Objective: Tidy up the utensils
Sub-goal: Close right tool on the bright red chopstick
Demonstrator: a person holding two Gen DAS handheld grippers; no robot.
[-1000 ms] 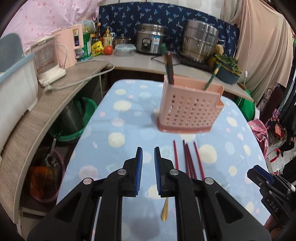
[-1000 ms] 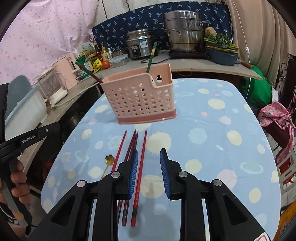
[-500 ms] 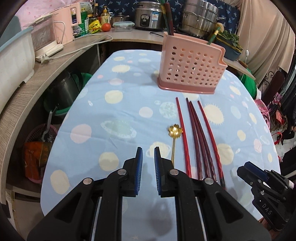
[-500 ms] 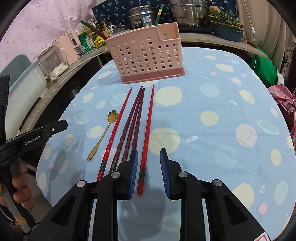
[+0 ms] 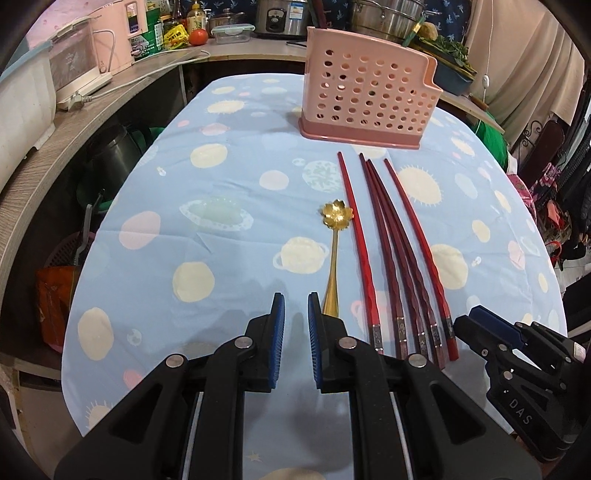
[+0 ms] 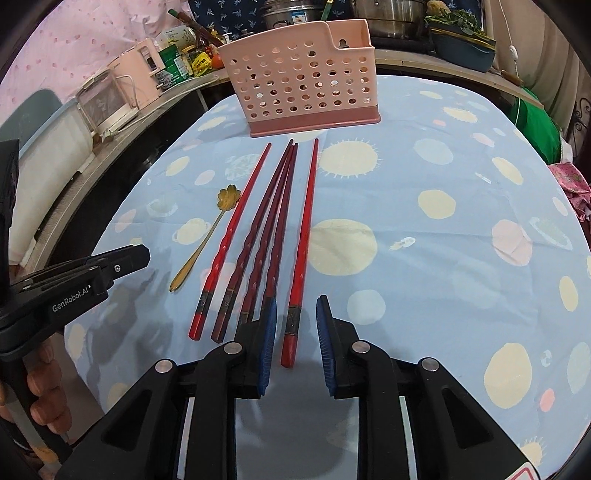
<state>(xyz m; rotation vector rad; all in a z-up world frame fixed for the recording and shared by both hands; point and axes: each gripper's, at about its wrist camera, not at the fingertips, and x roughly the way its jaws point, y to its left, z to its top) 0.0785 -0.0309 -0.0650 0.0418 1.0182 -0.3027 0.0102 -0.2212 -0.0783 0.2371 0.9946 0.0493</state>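
Several red chopsticks (image 5: 391, 236) (image 6: 273, 218) lie side by side on the blue spotted tablecloth, tips toward a pink perforated utensil basket (image 5: 365, 99) (image 6: 306, 81). A gold flower-shaped spoon (image 5: 334, 240) (image 6: 207, 236) lies left of them. My left gripper (image 5: 294, 306) is open and empty, hovering just left of the spoon's handle. My right gripper (image 6: 294, 314) is open, its jaws standing either side of the near end of the rightmost chopstick (image 6: 301, 254). It also shows in the left wrist view (image 5: 480, 325).
A curved wooden counter (image 5: 74, 122) with appliances, bottles, a rice cooker (image 5: 280, 18) and steel pots wraps the table's left and far sides. Bins and bags stand on the floor at the left. The table edge (image 5: 74, 332) is close on the near left.
Both grippers have pulled back toward me and lower, from near the basket to the near ends of the chopsticks and spoon. The rightmost chopstick's end now lies between my right jaws.
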